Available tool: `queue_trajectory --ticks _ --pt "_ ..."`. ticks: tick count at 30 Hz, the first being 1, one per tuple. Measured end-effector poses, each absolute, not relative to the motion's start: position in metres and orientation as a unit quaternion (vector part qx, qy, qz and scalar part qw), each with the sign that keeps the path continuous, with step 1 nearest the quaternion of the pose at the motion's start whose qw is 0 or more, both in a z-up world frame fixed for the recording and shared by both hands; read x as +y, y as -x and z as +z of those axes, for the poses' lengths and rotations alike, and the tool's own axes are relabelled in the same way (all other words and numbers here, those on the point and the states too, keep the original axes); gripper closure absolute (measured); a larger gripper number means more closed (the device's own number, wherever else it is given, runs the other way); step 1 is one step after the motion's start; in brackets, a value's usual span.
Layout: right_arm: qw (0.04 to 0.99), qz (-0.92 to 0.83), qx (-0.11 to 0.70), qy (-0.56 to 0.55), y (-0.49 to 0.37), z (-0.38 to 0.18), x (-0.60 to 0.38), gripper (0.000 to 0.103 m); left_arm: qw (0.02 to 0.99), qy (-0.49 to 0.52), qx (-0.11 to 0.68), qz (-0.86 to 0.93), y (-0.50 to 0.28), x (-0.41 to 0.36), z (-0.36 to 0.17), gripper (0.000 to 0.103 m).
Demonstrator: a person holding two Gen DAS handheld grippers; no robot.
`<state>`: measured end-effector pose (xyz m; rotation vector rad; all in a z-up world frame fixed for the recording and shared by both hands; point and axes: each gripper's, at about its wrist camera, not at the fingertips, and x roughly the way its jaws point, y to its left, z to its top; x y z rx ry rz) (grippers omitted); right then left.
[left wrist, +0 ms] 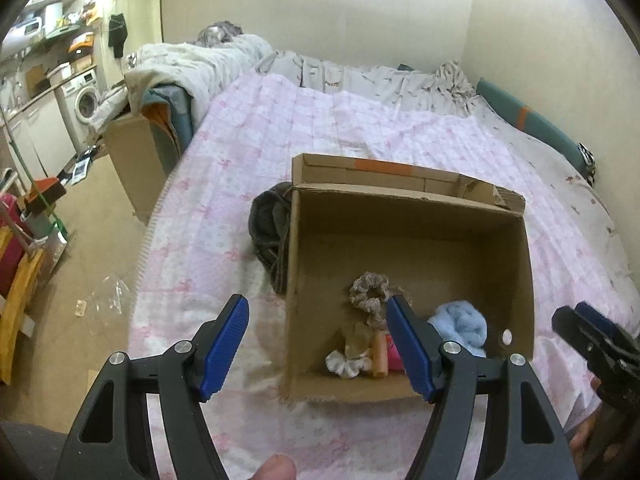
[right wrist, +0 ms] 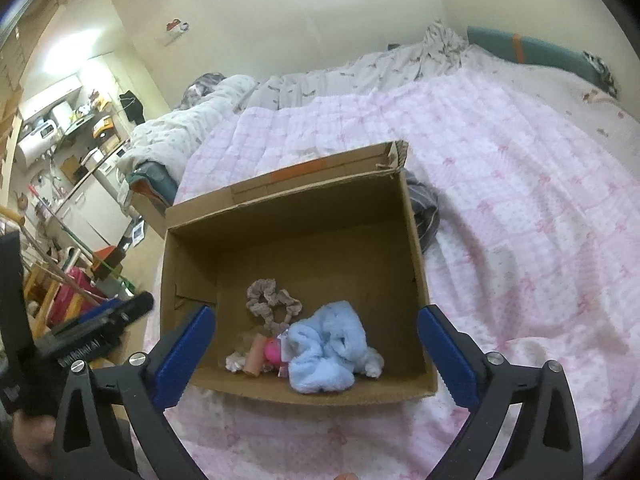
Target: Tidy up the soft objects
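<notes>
An open cardboard box sits on a pink quilted bed. Inside lie a light blue fluffy cloth, a beige scrunchie, a white scrunchie, a peach roll and a pink item. My left gripper is open and empty over the box's near left corner. My right gripper is open and empty above the box's near edge. A dark grey garment lies behind the box's side.
The pink quilt covers the bed, with crumpled grey bedding at the far end and a teal bolster along the wall. A cardboard box stands beside the bed. A washing machine and floor clutter are at left.
</notes>
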<state>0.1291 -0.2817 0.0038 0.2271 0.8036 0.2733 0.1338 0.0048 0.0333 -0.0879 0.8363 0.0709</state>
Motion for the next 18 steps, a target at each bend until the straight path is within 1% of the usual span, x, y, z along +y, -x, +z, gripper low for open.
queue_trajectory --ticks 3,11,15,18 --pt "0.914 0.125 0.374 -0.092 -0.115 0.010 -0.280 0.000 0.913 0.039 0.404 0.036 -0.119 0.008 0.036 0.030" --pt "0.915 0.118 0.375 -0.094 -0.087 0.010 -0.279 0.000 0.913 0.049 0.405 0.030 -0.077 0.016 0.037 0.022" --pt "0.910 0.119 0.387 -0.094 -0.076 0.004 -0.273 0.000 0.914 0.045 0.402 0.030 -0.064 0.016 0.038 0.015" --pt "0.910 0.121 0.388 -0.080 -0.069 0.003 -0.268 0.000 0.914 0.052 0.402 0.029 -0.057 0.017 0.037 0.007"
